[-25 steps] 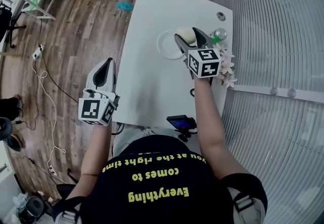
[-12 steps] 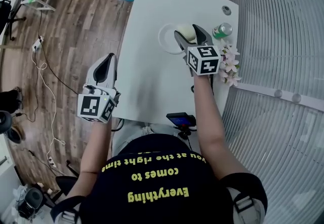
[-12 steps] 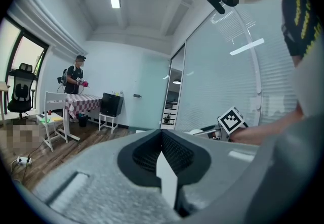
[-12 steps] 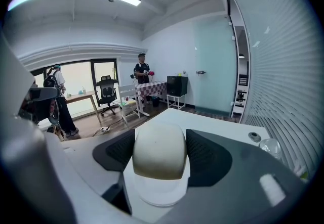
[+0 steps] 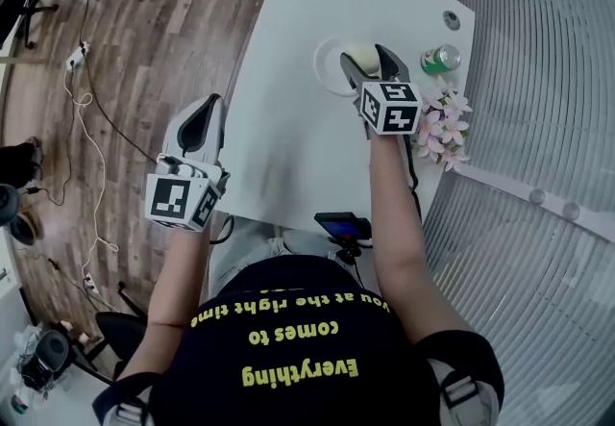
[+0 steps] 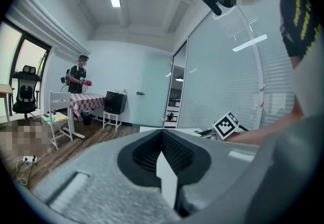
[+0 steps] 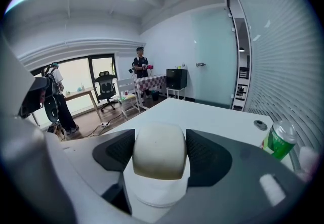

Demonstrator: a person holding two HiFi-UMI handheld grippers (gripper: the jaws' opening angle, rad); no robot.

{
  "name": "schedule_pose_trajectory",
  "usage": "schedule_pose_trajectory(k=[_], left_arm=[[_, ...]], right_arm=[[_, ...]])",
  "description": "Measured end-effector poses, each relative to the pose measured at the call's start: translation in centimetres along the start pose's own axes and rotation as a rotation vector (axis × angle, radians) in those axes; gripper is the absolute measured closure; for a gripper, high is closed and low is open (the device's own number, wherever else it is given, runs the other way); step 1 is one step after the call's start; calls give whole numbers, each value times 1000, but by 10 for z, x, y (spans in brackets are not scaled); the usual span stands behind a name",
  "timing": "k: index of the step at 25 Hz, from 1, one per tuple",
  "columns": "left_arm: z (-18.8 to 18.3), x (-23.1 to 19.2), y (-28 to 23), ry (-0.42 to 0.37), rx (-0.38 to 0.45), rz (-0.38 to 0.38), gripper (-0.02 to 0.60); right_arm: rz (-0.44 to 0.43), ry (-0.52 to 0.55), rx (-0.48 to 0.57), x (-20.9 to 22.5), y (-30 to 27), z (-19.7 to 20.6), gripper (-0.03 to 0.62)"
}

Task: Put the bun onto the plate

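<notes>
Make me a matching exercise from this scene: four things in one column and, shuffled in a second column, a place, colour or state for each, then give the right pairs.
Things:
1. bun
2. green can
3. left hand-held gripper
4. flowers

Places, colours or states:
A. jaws shut with nothing between them
B. between the jaws of the right hand-held gripper, over the plate
C. pink and white, at the right edge of the table
D. on the table, just beyond the flowers

Pairs: 1-B, 2-D, 3-A, 4-C
</notes>
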State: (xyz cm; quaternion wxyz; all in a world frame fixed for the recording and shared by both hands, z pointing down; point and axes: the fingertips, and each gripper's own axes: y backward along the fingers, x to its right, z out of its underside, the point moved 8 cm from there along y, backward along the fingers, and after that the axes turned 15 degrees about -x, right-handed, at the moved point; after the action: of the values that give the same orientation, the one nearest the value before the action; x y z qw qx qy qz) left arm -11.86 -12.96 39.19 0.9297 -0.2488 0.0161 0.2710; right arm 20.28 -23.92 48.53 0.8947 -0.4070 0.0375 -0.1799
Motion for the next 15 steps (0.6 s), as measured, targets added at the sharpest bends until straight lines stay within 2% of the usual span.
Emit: schedule_pose_trajectory(k=[9,15], left_arm=[[7,-1,-10,21,-21,6,580],[12,-3,-14,45,-64,-9,580]], right_arm=[[-9,-4,-55,2,-28,12,269],[1,0,-103,5,-49,23,269]])
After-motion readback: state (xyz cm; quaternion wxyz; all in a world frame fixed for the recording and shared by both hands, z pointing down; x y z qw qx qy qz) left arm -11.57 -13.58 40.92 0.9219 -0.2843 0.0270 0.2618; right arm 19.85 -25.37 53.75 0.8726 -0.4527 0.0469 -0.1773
